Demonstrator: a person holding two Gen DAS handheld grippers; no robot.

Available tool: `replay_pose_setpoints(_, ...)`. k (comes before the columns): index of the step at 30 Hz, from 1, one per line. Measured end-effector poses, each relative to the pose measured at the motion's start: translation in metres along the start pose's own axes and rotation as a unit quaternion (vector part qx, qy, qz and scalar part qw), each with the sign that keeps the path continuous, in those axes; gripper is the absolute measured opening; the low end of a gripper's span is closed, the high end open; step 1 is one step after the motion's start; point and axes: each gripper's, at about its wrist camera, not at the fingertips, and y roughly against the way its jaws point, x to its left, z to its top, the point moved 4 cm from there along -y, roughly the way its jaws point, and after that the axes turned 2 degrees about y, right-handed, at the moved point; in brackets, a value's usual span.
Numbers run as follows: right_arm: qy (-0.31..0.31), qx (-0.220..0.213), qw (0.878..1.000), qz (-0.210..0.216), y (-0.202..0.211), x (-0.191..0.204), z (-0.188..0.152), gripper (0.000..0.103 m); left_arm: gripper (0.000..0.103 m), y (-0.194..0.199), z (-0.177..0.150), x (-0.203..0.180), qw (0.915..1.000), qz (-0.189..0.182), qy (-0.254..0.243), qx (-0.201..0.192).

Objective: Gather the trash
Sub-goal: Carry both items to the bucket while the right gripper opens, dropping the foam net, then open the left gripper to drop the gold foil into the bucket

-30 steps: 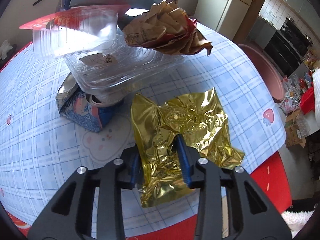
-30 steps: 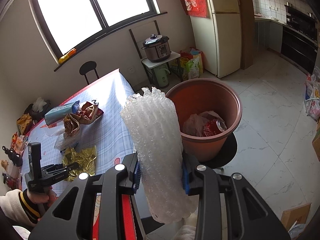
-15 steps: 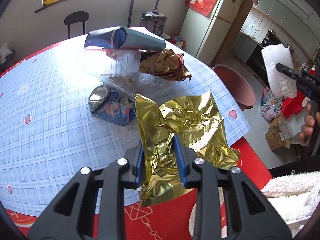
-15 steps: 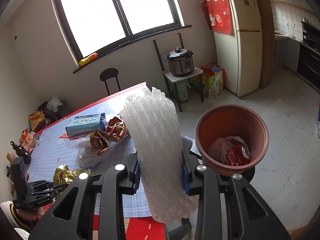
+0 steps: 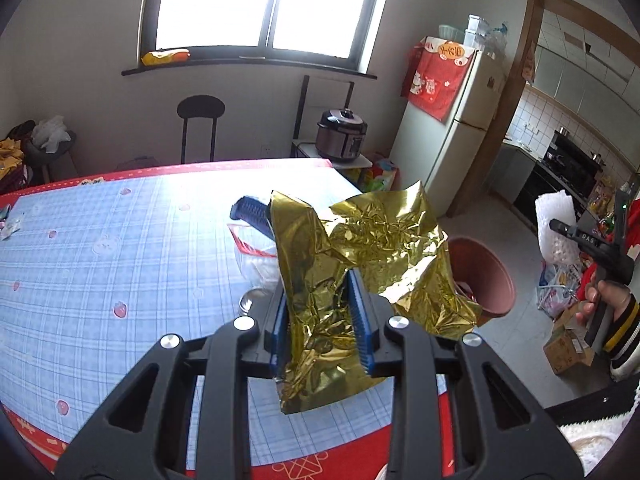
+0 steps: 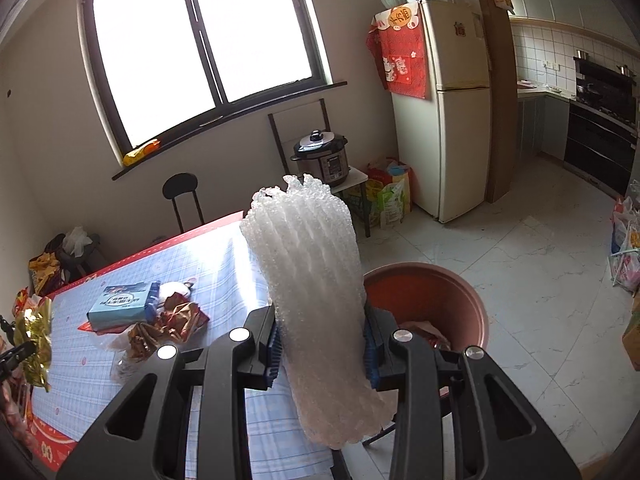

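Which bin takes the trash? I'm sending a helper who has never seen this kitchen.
Find the blue-checked table under the window. On the floor off its fridge-side end stands a round terracotta-coloured tub, already holding rubbish. Nothing else there is round and open-topped.

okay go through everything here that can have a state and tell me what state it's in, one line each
left gripper: shut on the gold foil wrapper, lifted off the table.
gold foil wrapper: crumpled, held.
right gripper: shut on the bubble wrap roll.
bubble wrap roll: upright, held above the floor.
trash bin: open, trash inside.
pressure cooker: lid on.
fridge: doors shut.
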Motion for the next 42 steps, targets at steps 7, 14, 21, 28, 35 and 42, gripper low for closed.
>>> replay_pose_setpoints(7,0.028,0.015,0.999,0.001,-0.028,-0.056,0.017,0.033,0.031,-0.017,0.019,-0.039,0.9990,0.024,0.017,-0.035)
replay_pose_setpoints(14,0.040,0.013,0.999,0.017,-0.048,-0.094,0.034,0.033,0.031,-0.026,0.032,-0.093,0.9978,0.030,0.025,-0.053)
replay_pose_setpoints(21,0.032,0.031,0.999,0.031,-0.088,-0.105,0.041,0.040,0.031,-0.020,0.051,-0.125,0.9970,0.050,0.010,-0.058)
replay_pose_setpoints(28,0.006,0.017,0.999,0.047,-0.099,-0.106,0.051,0.084,0.031,-0.016,0.056,-0.138,0.9966,0.065,-0.004,-0.050)
replay_pose_setpoints(35,0.000,-0.016,1.000,0.025,-0.067,-0.116,0.062,0.098,0.031,-0.037,0.069,-0.168,0.9980,0.031,-0.032,-0.045)
replay_pose_setpoints(42,0.000,-0.019,0.999,-0.045,-0.021,-0.150,0.037,0.098,0.031,-0.086,0.068,-0.229,0.9963,-0.036,-0.076,-0.016)
